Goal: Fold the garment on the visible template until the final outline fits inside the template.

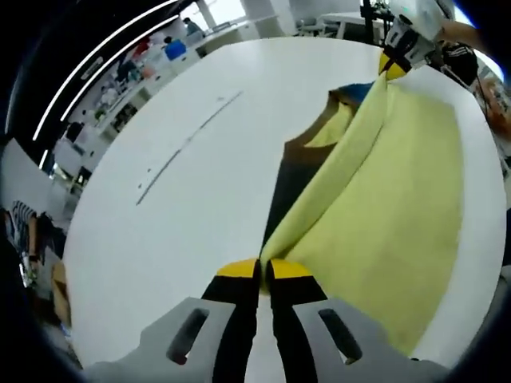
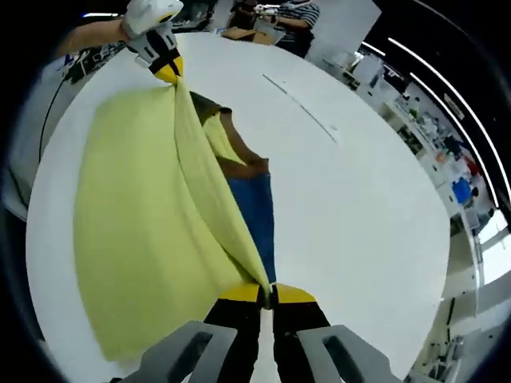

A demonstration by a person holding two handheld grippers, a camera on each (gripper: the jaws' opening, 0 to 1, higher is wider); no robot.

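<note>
In the left gripper view, the left tool (image 1: pixel 264 270) rises from the bottom with its yellow-tipped jaws pressed together on the near corner of the yellow garment (image 1: pixel 391 199). The cloth fans out from that pinch up and to the right across the white desk (image 1: pixel 168 215), one edge drawn into a raised ridge that runs straight to the far end. There the right tool (image 1: pixel 391 69) comes in from the upper right, its yellow tips nipped on the other end of the same ridge. Left of the ridge, a dark panel (image 1: pixel 289 179) with a brown edge lies flat on the desk, with a patch of blue near its far end beside the right tool. A thin dark line (image 1: pixel 188 144) crosses the bare desk well to the left of the garment. Shelves and clutter stand beyond the desk's far edge.

In the right gripper view, the right tool (image 2: pixel 267 295) is at the bottom, its jaws closed on a corner of the garment (image 2: pixel 136 215). The yellow cloth spreads up and to the left from the grip, and its lifted fold line climbs to the left tool (image 2: pixel 167 72) at the upper left, which pinches the far end. Just right of the fold, a blue panel (image 2: pixel 254 209) with a brown edge lies on the desk (image 2: pixel 359 215), touching the yellow cloth. A thin line (image 2: pixel 302 105) marks the desk beyond it. A person (image 2: pixel 294 20) stands at the far side.
</note>
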